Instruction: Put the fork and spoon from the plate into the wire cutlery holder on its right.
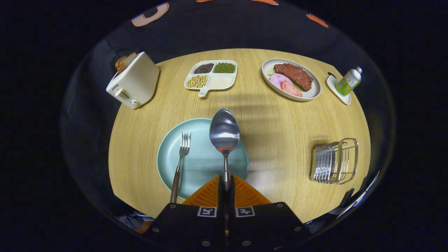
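My gripper was clenched on the spoon, both orange fingers pressed together against its thin handle, with almost no gap showing between them. The spoon stuck straight out ahead of me, its bowl lifted clear above the plate and hanging over the plate's far right rim, the hollow side facing me.

The fork lay on the left half of the plate, just left of my fingers, tines pointing away from me and resting on the pale green surface. Its dark handle ran back toward me and stuck out over the plate's near rim.

The holder stood on the table well to the right of the plate, apart from it, with bare wood between them. I saw nothing in it.

Beyond the plate, along the far side of the table, sat a white toaster at the left with bread in its slot, then a divided tray holding beans and grains, then an oval dish of meat and sliced food. At the far right a small bottle stood tilted on a little white saucer.
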The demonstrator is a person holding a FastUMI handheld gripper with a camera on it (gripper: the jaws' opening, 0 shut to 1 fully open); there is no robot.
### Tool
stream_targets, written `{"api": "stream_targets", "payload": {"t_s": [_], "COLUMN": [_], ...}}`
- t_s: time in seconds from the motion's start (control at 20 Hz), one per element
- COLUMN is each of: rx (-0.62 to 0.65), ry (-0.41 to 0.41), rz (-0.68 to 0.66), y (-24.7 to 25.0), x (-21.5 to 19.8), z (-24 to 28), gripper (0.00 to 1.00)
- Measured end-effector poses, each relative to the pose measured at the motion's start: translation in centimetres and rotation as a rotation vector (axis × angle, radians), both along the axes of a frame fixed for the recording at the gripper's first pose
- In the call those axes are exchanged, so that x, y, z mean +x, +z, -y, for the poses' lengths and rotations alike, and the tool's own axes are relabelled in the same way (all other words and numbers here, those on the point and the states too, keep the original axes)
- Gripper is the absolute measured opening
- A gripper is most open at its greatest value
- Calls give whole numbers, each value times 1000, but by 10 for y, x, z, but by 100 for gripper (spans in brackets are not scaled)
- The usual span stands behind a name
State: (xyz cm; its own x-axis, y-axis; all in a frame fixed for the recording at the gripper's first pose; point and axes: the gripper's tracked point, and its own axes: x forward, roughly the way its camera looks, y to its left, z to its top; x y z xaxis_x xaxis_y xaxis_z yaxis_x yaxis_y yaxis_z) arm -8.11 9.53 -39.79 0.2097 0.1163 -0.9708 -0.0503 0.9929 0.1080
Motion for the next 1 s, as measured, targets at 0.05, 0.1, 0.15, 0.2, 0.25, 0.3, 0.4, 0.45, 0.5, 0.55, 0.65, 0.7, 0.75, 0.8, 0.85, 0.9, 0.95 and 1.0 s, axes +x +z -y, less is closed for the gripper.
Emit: {"api": "stream_targets", "payload": {"t_s": [0.05,0.1,0.15,0.2,0.25,0.3,0.4,0.45,0.5,0.55,0.65,0.7,0.75,0.8,0.85,0.9,0.95,1.0], "rx": [-2,-5,-13,-24,-32,-40,-61,-77,-92,-99,-106,-115,-123,-127,-127,-127,-129,-132], "ry": [-10,-22,-36,-52,-72,-93,-140,-158,-182,-202,-239,-246,-254,-258,-260,-262,-260,-259], "rz": [21,38,57,73,83,91,93,90,87,77,56,45,39,32,23,17,12,5], "y": [9,16,24,30,35,39,44,43,42,39,37,35,33,32,30,28,26,23], "x": [1,3,4,5,5,4,0,-5,-8,-13,-26,-31,-36,-40,-44,-45,-48,-49], "z": [11,22,35,49,63,76,107,123,137,147,167,176,185,191,194,197,201,203], "gripper": [5,5,5,5,5,5,5,5,5,5,5,5,5,5,5,5,5,5]}}
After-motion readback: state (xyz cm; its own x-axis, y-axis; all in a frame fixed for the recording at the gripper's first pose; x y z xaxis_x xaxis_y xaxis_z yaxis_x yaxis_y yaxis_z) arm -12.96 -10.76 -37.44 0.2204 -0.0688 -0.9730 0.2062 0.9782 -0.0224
